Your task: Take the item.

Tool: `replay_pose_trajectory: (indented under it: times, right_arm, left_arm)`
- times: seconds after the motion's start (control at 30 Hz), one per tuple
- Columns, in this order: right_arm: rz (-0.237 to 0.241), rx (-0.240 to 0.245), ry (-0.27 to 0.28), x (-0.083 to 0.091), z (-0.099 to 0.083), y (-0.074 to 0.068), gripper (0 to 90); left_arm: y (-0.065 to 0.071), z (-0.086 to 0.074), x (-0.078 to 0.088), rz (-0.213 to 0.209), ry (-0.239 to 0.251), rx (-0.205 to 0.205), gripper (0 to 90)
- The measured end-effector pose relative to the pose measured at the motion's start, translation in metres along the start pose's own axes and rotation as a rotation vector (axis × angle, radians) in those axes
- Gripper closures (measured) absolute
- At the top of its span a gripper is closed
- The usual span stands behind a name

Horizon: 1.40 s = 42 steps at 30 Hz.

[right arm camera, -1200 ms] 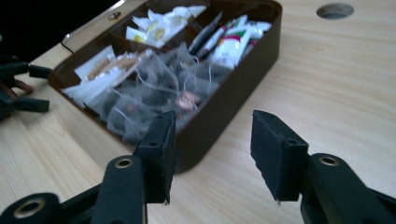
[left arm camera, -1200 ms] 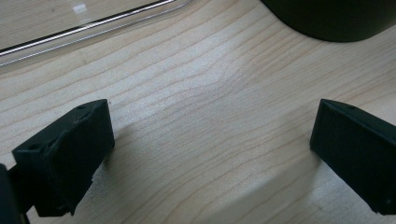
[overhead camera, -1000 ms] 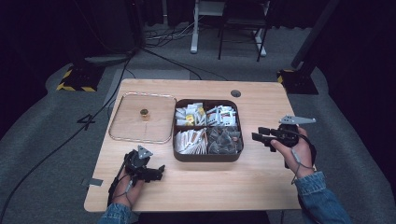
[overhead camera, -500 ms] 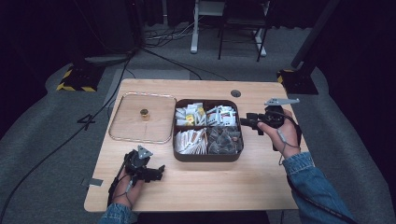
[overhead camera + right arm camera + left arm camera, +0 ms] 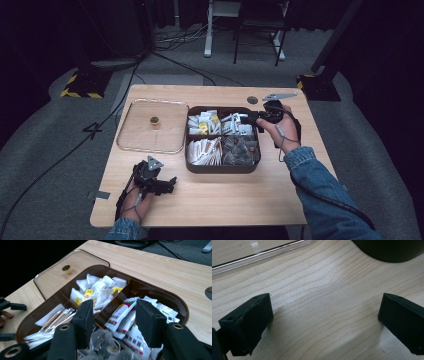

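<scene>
While the right gripper [image 5: 248,118] hovers over the brown box's [image 5: 222,168] far-right compartment, jaws half spread and empty, the step looks like reaching for a sachet [image 5: 120,313] there — next it must descend and close on one. Beside the box lies its clear lid [image 5: 152,148]; nearer the person, the left gripper [image 5: 168,184] rests spread wide on the worktop [image 5: 225,200] — packed sachets may crowd the pick.

Overhead light falls on the tabletop [image 5: 220,200], surroundings deep in darkness. Soft shadows spread under the left tongs [image 5: 324,325]. Glare streaks the clear lid [image 5: 257,252]. Near tongs slightly blurred.
</scene>
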State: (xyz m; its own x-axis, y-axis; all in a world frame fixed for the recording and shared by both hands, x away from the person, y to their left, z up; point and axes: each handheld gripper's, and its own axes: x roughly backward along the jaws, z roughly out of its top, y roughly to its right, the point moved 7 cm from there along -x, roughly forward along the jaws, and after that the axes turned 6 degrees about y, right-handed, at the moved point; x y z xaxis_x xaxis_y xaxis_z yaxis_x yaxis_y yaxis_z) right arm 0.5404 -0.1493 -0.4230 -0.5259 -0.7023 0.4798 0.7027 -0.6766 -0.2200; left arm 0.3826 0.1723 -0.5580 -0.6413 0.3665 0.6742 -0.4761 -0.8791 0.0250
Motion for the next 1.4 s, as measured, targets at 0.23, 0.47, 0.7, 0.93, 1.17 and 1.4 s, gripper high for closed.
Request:
replay_pose_trajectory:
  times: [0.23,0.47,0.7,0.93,1.17,1.4]
  right_arm:
    - [-0.001,-0.05,-0.009,-0.025,0.006,0.005,49.4]
    - [-0.006,-0.065,-0.024,-0.051,0.009,0.005,49.9]
    - [-0.018,-0.058,-0.053,-0.071,0.004,0.002,50.0]
    - [-0.025,-0.052,-0.086,-0.088,-0.001,-0.003,49.9]
    - [-0.024,-0.112,-0.101,-0.1,-0.008,-0.005,51.9]
    - [-0.082,-0.16,-0.108,-0.103,-0.014,0.001,51.9]
  left_arm:
    - [0.0,0.0,0.0,0.0,0.0,-0.001,0.1]
    - [0.0,0.0,0.0,0.001,0.001,-0.001,0.1]
    - [0.0,0.0,0.0,0.001,0.001,-0.001,0.1]
    - [0.0,0.0,0.0,0.0,0.002,0.002,0.1]
    - [0.0,0.0,0.0,0.0,0.002,0.001,0.1]
    - [0.0,0.0,0.0,0.0,0.001,-0.001,0.1]
